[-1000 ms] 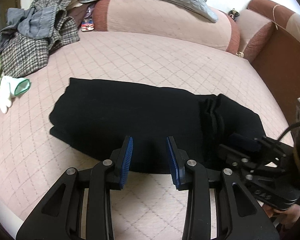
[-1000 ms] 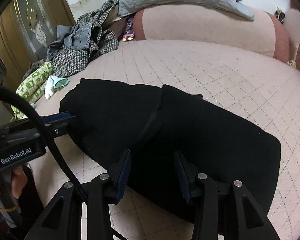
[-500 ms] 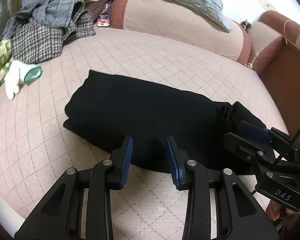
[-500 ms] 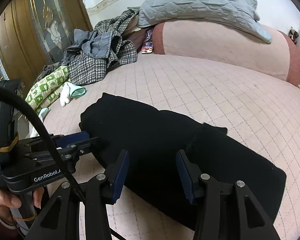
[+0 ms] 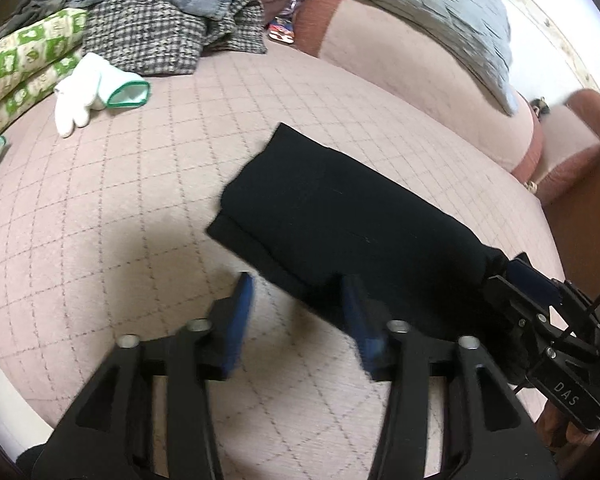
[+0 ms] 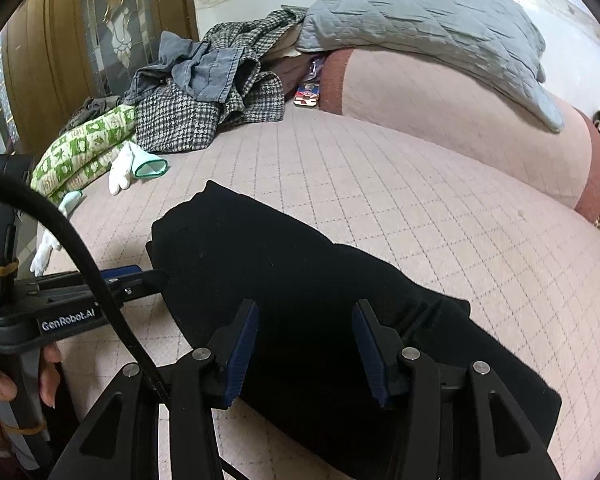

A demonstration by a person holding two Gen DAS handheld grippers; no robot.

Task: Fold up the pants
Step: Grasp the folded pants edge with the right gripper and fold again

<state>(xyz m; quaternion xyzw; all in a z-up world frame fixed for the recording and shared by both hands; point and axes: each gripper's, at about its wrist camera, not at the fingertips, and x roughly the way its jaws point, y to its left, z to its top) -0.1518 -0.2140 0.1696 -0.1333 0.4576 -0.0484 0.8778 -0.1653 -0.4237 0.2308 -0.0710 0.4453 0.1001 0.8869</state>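
The black pants lie folded into a long strip on the pink quilted bed; they also show in the right wrist view. My left gripper is open and empty, just short of the strip's near left edge. My right gripper is open and empty, with its fingers over the near edge of the pants. The right gripper's body shows at the strip's right end in the left wrist view. The left gripper's fingertips show beside the strip's left end.
A pile of grey and checked clothes lies at the back left, with a green patterned cloth and white gloves beside it. A grey pillow rests on the pink bolster. A brown side panel stands at right.
Both grippers have drawn back from the pants and turned left; the clothes pile and gloves have come further into view. The pants lie still. Both grippers stay open.
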